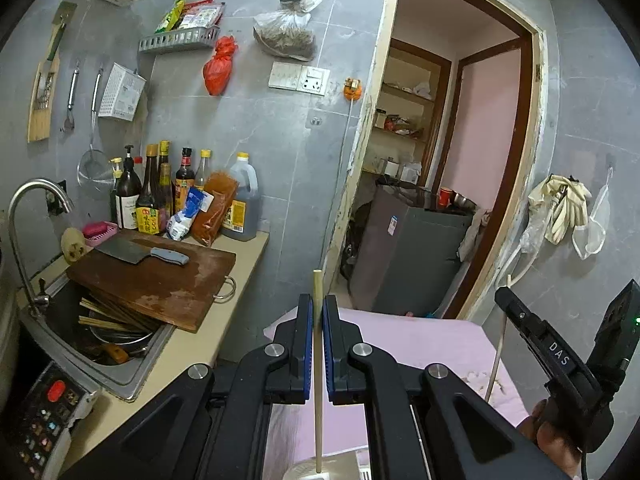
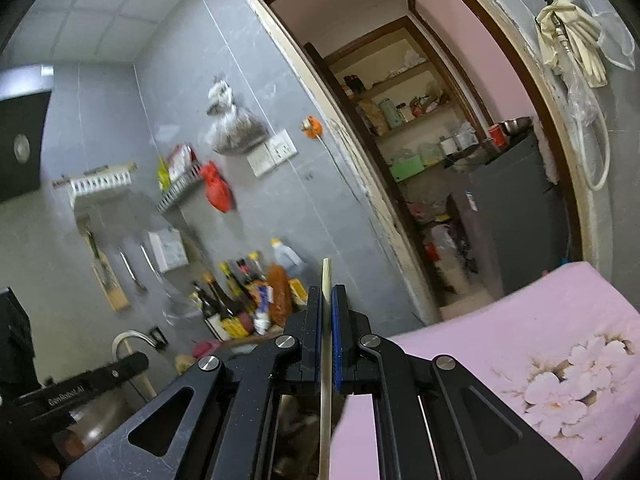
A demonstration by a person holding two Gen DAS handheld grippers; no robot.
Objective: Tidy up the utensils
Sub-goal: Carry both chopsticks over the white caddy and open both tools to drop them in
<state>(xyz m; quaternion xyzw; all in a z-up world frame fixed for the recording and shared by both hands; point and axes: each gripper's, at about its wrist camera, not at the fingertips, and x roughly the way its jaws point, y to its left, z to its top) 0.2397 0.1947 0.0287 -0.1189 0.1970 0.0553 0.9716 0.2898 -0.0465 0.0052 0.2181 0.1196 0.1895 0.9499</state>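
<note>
While each gripper (image 1: 317,308) (image 2: 327,304) clamps 1 chopstick (image 1: 317,360) (image 2: 326,360), both sticks stand upright.

Left claw (image 1: 318,312), right claw (image 2: 327,304): black linkage arms, silver screws, blue pads; "DAS" lettering.

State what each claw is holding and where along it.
Left claw: a chopstick, pinched near its upper end. Right claw: another chopstick, also pinched near its top.

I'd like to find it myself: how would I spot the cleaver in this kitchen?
Look at the counter beside the sink. A brown board lies partly over the sink, and the cleaver rests flat on it. It is the only tool there with a dark blade and grey handle.
</note>
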